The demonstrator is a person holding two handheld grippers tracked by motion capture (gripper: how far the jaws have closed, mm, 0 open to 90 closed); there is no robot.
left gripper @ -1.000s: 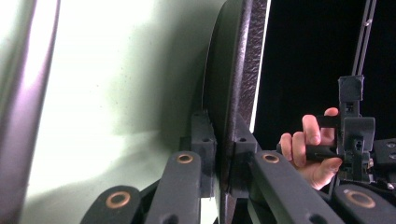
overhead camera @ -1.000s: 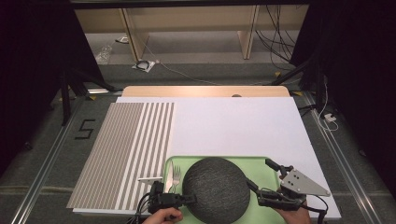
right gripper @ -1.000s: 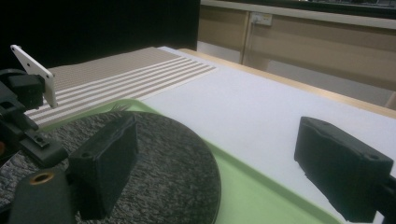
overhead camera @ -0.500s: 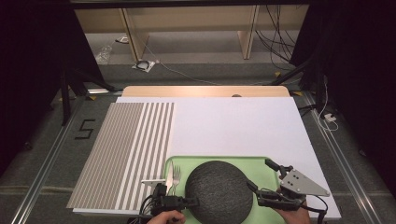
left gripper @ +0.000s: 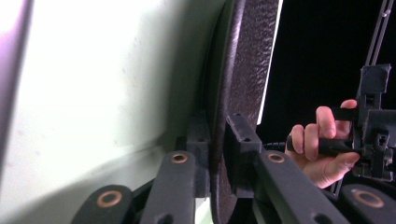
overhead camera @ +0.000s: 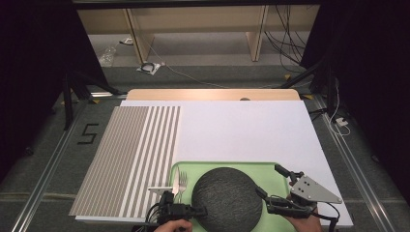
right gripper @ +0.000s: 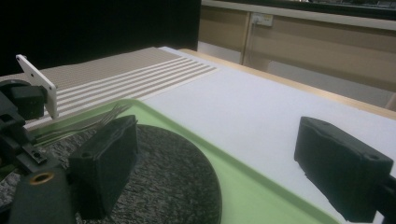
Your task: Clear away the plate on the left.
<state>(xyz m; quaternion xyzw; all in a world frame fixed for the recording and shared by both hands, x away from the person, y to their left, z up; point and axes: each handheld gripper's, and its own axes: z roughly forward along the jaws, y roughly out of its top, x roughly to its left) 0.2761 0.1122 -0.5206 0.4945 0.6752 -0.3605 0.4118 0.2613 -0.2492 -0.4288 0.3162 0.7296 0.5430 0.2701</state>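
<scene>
A dark round speckled plate (overhead camera: 227, 198) (right gripper: 173, 182) lies on a light green tray (overhead camera: 217, 166) (right gripper: 243, 186) at the table's near edge. My left gripper (overhead camera: 200, 211) (left gripper: 218, 135) reaches the plate's left rim (left gripper: 243, 70). The rim runs between its two pads. Its jaws have just been opening and stand slightly apart around the rim, loose. My right gripper (overhead camera: 267, 178) (right gripper: 215, 154) stands wide open at the plate's right side, one jaw over the plate and the other over the white table. A fork (overhead camera: 183, 181) (right gripper: 93, 121) and a knife (overhead camera: 175, 179) lie in the tray's left part.
A striped mat (overhead camera: 130, 154) covers the table's left third, and a white sheet (overhead camera: 241, 125) the rest. A wooden strip (overhead camera: 212, 94) edges the far side. Cables and a stand's legs lie on the floor beyond.
The plate's far edge sits a touch lower than a second ago. The left gripper has eased slightly toward the lower left. The right gripper has kept still.
</scene>
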